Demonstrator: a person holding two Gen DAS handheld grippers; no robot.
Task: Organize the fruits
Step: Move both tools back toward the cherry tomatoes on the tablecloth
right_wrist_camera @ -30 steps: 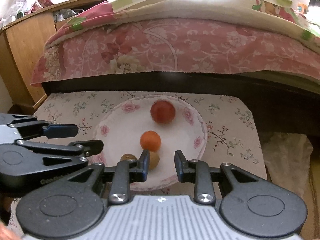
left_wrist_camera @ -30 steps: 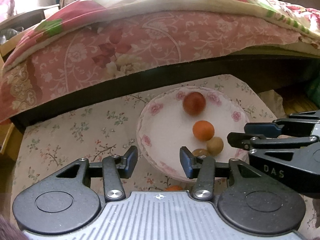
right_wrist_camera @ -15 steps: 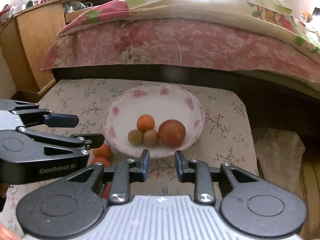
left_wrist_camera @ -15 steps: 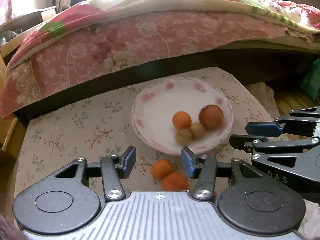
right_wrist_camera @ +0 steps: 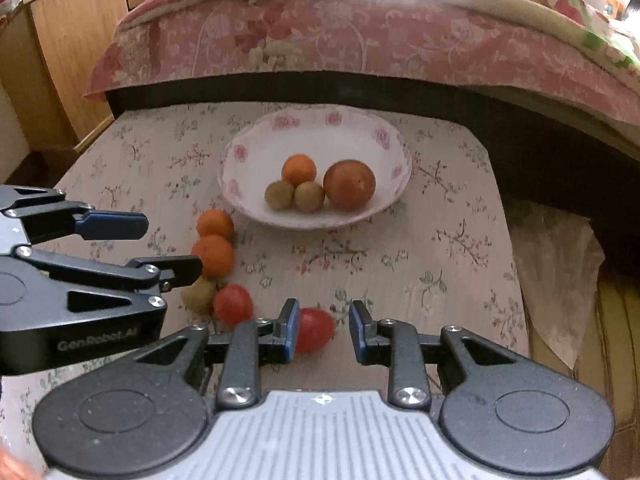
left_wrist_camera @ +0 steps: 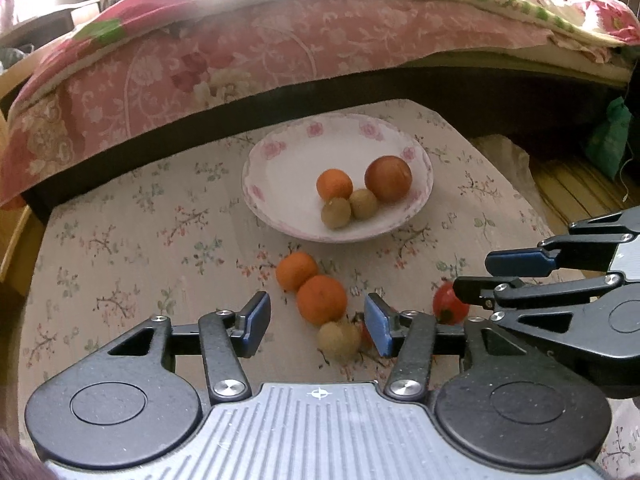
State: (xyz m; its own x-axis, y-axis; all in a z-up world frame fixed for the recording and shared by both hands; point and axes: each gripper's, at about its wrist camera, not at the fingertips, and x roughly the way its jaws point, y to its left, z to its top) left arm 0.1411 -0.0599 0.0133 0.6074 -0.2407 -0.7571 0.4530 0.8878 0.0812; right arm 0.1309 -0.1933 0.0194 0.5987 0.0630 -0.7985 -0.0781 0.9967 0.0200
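Observation:
A white bowl with a pink flower rim [left_wrist_camera: 280,148] [right_wrist_camera: 248,148] stands at the far side of the floral table and holds a large red-orange fruit [right_wrist_camera: 349,185], a small orange [right_wrist_camera: 299,169] and two brownish-green fruits [right_wrist_camera: 295,195]. Loose on the cloth in front of it lie two oranges [left_wrist_camera: 310,286] [right_wrist_camera: 214,242], a tan fruit [left_wrist_camera: 339,338] and two red tomatoes [right_wrist_camera: 314,330] [right_wrist_camera: 233,304]. My left gripper [left_wrist_camera: 316,322] is open above the nearer orange and the tan fruit. My right gripper [right_wrist_camera: 324,330] is open, with a tomato by its left finger.
A bed with a pink floral quilt [left_wrist_camera: 240,48] overhangs the table's far edge. A wooden cabinet [right_wrist_camera: 60,48] stands at the left. Crumpled plastic [right_wrist_camera: 556,264] lies on the floor to the right of the table, with a green bag [left_wrist_camera: 612,140] beyond it.
Both grippers have drawn back and up from the bowl. The big fruit has rolled to rest against the others in the bowl. The loose fruits on the cloth have come into view.

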